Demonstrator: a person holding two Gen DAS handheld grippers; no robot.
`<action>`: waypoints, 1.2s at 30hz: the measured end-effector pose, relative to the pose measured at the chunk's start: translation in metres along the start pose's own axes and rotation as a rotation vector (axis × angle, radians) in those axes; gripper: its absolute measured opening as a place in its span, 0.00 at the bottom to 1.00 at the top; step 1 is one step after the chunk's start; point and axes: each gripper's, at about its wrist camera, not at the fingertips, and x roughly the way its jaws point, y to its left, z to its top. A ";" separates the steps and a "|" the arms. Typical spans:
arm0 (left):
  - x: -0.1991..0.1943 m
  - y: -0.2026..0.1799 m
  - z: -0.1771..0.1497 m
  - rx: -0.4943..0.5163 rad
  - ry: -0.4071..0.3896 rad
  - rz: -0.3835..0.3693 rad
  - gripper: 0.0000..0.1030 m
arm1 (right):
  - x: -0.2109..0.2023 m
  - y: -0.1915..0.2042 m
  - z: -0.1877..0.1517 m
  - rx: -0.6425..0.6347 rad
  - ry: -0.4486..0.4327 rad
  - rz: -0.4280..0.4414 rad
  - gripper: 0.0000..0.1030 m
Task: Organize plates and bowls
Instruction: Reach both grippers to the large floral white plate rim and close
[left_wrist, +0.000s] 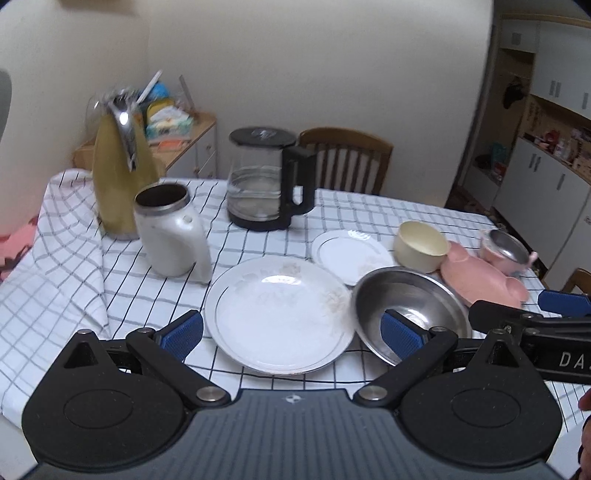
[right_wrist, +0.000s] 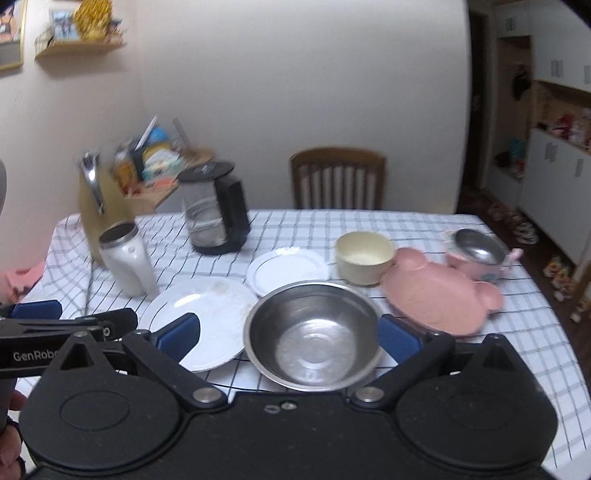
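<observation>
both grippers hover over the near edge of the table (left_wrist: 369, 218), nothing held. left gripper (left_wrist: 291, 334) has its jaws spread wide, framing the big plate (left_wrist: 277, 314) at lower centre of its view; i read that as lining up to take the plate by its rim. right gripper (right_wrist: 288, 334) is spread just as wide around the steel bowl (right_wrist: 314, 332), lower centre of its view, pads apart from the rim.

crockery lies loose, unstacked: small plate (left_wrist: 351, 254) behind the big one, cream bowl (left_wrist: 421, 245) to its right, pink tray (left_wrist: 484, 277) touching the cream bowl, pink pot (left_wrist: 504, 251) at far right.

kettle (left_wrist: 266, 181), white jug (left_wrist: 170, 232) and yellow flask (left_wrist: 114, 173) crowd the left side, so i judge stacking belongs mid-table. sorting not yet begun.
</observation>
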 end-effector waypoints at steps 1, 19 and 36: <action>0.007 0.004 0.002 -0.019 0.015 0.005 1.00 | 0.010 -0.001 0.005 -0.020 0.023 0.019 0.99; 0.117 0.057 0.032 -0.181 0.231 0.144 1.00 | 0.207 0.011 0.091 -0.194 0.425 0.273 0.82; 0.189 0.090 0.011 -0.325 0.433 0.144 0.61 | 0.308 0.016 0.076 -0.187 0.716 0.315 0.36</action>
